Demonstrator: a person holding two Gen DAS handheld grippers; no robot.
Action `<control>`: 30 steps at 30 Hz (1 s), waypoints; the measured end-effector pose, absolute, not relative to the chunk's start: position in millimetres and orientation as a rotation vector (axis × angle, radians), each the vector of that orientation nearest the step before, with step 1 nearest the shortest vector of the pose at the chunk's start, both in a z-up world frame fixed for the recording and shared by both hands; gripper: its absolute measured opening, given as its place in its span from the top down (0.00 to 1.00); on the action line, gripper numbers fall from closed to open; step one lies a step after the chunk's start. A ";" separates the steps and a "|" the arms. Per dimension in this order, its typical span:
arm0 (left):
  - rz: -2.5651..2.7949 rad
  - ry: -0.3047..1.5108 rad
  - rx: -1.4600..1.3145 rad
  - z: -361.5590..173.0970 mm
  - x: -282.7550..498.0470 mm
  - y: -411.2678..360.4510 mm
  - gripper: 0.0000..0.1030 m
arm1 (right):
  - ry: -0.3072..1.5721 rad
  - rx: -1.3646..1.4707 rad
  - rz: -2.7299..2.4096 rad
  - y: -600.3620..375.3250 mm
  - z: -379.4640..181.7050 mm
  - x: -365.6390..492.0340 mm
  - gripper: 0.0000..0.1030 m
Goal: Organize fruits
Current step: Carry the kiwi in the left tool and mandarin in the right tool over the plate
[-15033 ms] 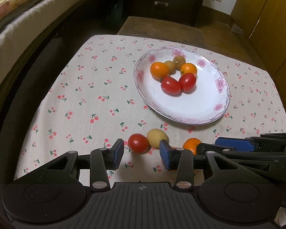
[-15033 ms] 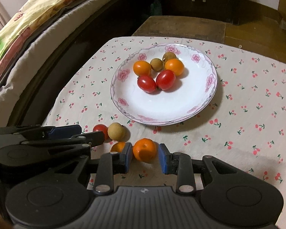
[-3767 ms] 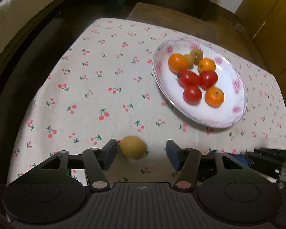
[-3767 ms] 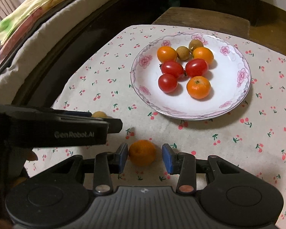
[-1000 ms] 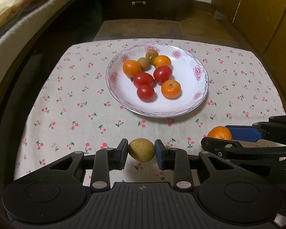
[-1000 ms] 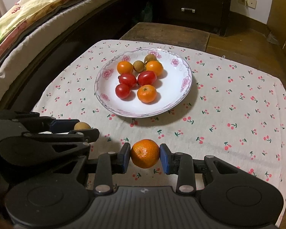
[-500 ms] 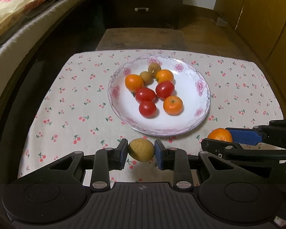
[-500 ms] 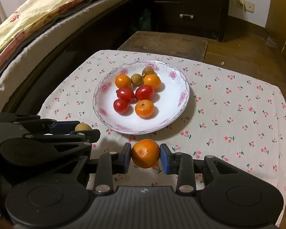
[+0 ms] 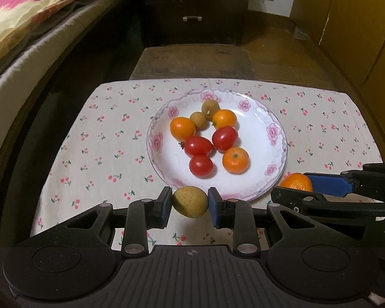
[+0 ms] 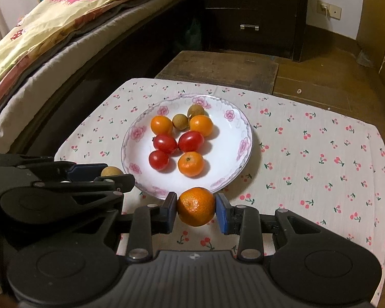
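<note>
Left gripper point(image 9: 190, 204): jaws pinching a tan longan point(image 9: 190, 201), held clear of the cloth just short of the plate's near rim. Right gripper point(image 10: 195, 209): jaws clamped on a small orange point(image 10: 196, 206), also lifted, at the near rim and slightly right of the left one. Both tools sit side by side at the near edge of the table; each shows up in the other's view. Plate point(image 9: 274, 118) is white with a pink floral rim and sits around the middle of the table, towards the far edge. On it: three oranges, three cherry tomatoes, two longans, bunched left of centre, with bare plate to the right and near side. No loose fruit visible on the cloth, though the gripper bodies hide the near strip. My read: task nearly done, these two pieces look like the last; what's left is carry over the rim, lower, release. Round fruit may roll on the shallow plate, so set down into the bare patch. Surface: cherry-print tablecloth point(image 10: 320, 154) over a low table. Room: bed with a bright quilt point(image 10: 64, 18) on the left, dark drawer unit point(image 10: 254, 12) at the far side, wood floor.
</note>
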State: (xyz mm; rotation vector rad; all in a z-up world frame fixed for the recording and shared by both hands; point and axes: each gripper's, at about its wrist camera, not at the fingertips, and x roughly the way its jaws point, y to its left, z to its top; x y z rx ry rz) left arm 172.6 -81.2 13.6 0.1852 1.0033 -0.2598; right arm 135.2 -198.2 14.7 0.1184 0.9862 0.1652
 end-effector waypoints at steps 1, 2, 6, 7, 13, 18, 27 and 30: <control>-0.259 1.003 0.185 13.8 174.0 -81.7 0.64 | 0.986 0.121 0.165 -198.7 14.5 136.3 0.66; -0.258 1.002 0.184 13.9 175.3 -82.1 0.64 | 0.985 0.124 0.165 -199.3 14.3 137.7 0.66; -0.257 1.000 0.180 14.6 180.2 -83.7 0.64 | 0.980 0.134 0.163 -201.9 14.2 142.4 0.66; -0.257 1.000 0.180 14.7 181.4 -84.0 0.64 | 0.979 0.137 0.163 -202.6 14.2 143.3 0.66; -0.256 1.004 0.174 12.7 189.0 -85.3 0.64 | 0.977 0.149 0.163 -205.4 12.2 150.7 0.66; -0.253 1.013 0.153 10.1 196.9 -85.0 0.64 | 0.979 0.165 0.165 -207.9 9.8 157.8 0.66; -0.247 1.029 0.142 3.3 208.3 -87.5 0.64 | 0.985 0.179 0.165 -212.3 2.2 169.2 0.66; -0.245 1.032 0.140 1.7 211.6 -87.5 0.64 | 0.984 0.182 0.167 -213.0 0.3 172.2 0.66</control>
